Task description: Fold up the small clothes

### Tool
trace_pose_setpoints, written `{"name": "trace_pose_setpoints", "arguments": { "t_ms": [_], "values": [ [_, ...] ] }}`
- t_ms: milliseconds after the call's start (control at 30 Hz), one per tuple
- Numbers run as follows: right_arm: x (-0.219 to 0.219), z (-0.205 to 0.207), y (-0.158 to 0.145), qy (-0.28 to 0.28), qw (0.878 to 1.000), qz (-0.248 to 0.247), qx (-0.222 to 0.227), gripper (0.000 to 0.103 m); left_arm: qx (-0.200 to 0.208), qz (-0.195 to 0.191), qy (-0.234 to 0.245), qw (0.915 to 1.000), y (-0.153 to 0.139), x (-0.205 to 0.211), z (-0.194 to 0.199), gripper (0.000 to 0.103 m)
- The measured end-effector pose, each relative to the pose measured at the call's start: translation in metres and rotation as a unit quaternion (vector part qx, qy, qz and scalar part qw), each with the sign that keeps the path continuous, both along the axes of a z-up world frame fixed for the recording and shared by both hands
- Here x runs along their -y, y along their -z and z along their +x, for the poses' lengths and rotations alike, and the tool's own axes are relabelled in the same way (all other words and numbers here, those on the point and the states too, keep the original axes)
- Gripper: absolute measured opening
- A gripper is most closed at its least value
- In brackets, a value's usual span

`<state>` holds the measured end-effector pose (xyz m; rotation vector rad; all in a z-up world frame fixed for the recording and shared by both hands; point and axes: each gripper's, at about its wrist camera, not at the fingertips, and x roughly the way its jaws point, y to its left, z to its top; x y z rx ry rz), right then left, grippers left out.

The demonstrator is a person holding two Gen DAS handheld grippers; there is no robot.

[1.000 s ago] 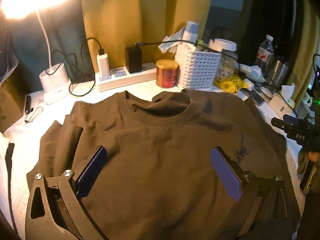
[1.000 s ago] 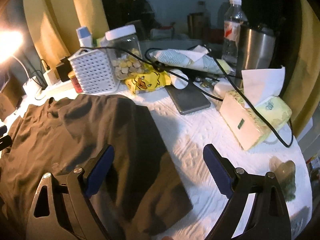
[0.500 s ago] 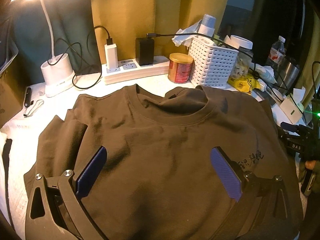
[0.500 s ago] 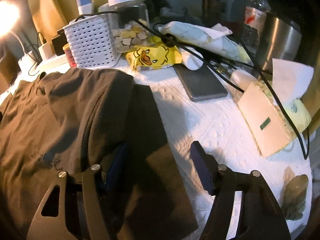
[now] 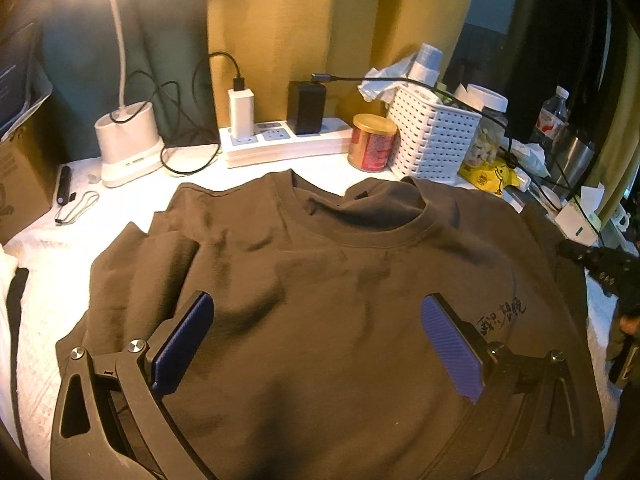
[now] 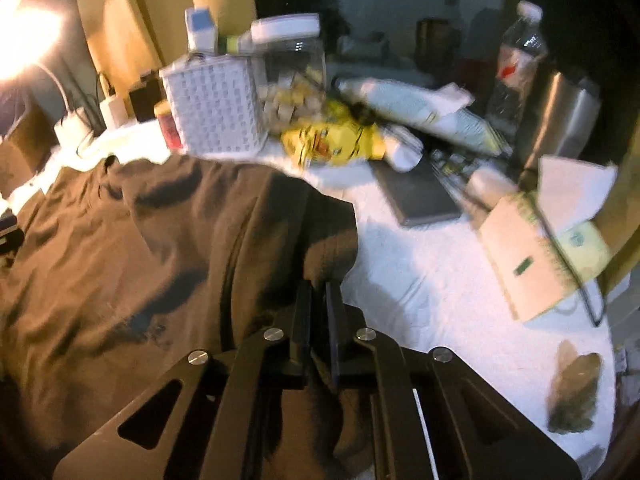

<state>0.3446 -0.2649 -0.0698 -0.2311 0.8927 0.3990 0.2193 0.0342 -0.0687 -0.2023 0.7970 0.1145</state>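
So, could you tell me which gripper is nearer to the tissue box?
Right. The right gripper is clamped on the brown shirt's sleeve edge beside the tissue box; the left gripper hovers open over the chest.

Brown sweatshirt (image 5: 320,320) on white-covered table (image 6: 440,288)

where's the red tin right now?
In the left wrist view the red tin stands upright at the back of the table, between the white power strip and the white lattice basket, just beyond the brown sweatshirt collar.
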Motion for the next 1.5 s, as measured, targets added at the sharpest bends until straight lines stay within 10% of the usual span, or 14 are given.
{"name": "trace_pose_setpoints", "arguments": {
  "t_ms": [433, 900, 1033, 1500],
  "values": [
    [-0.043, -0.041, -0.055, -0.038, 0.998, 0.019, 0.053, 0.008, 0.021, -0.015, -0.007, 0.9996, -0.008, -0.028, -0.033, 0.102],
    [-0.111, -0.076, 0.005, -0.131, 0.991, -0.02, 0.007, 0.008, 0.02, -0.022, -0.017, 0.9994, -0.007, -0.051, -0.066, 0.102],
    [-0.112, -0.089, 0.007, -0.15, 0.989, -0.012, -0.012, 0.043, 0.02, -0.023, -0.013, 0.9995, -0.009, -0.047, -0.069, 0.102],
    [-0.042, -0.096, 0.008, -0.086, 0.996, 0.02, -0.032, 0.051, 0.015, -0.001, 0.012, 0.9998, -0.016, -0.013, -0.075, 0.102]
  ]
}}
